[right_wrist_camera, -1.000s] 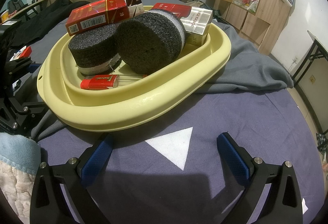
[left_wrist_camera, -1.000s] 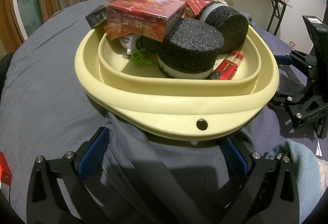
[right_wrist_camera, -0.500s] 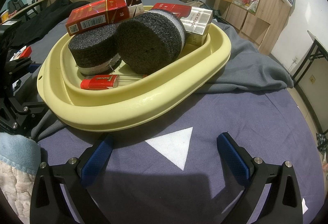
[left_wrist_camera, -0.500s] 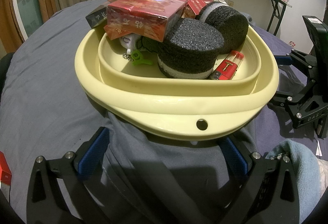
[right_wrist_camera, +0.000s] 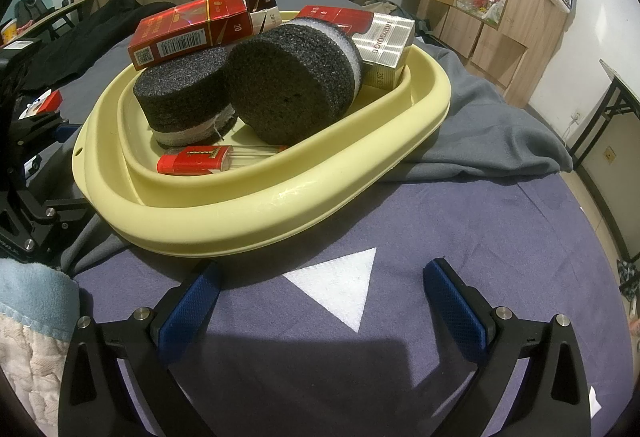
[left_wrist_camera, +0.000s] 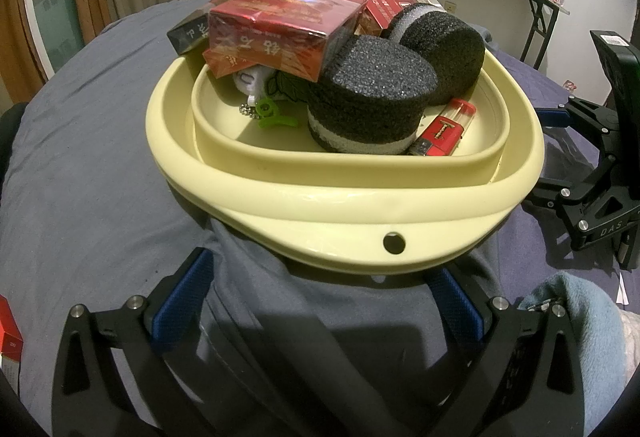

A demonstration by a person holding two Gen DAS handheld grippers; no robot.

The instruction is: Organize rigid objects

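Both the left hand-held gripper (left_wrist_camera: 320, 301) and the right hand-held gripper (right_wrist_camera: 324, 297) are sitting wide apart, gripping nothing, just short of the pale yellow basin (left_wrist_camera: 340, 205). The basin is resting on a bed (right_wrist_camera: 440, 237) over a grey cloth (right_wrist_camera: 500, 133). Inside it, a red lighter (right_wrist_camera: 194, 160) is lying nearest, two black foam discs (left_wrist_camera: 372, 97) behind it, and red cigarette packs (left_wrist_camera: 280, 25) are piling at the back.

The yellow basin (left_wrist_camera: 336, 197) was smooth, glossy plastic. The black foam cylinders (right_wrist_camera: 296, 93) looked coarse and matt. The red carton (left_wrist_camera: 280, 25) had shiny foil wrap; the bedsheet (right_wrist_camera: 440, 205) was matt cloth.
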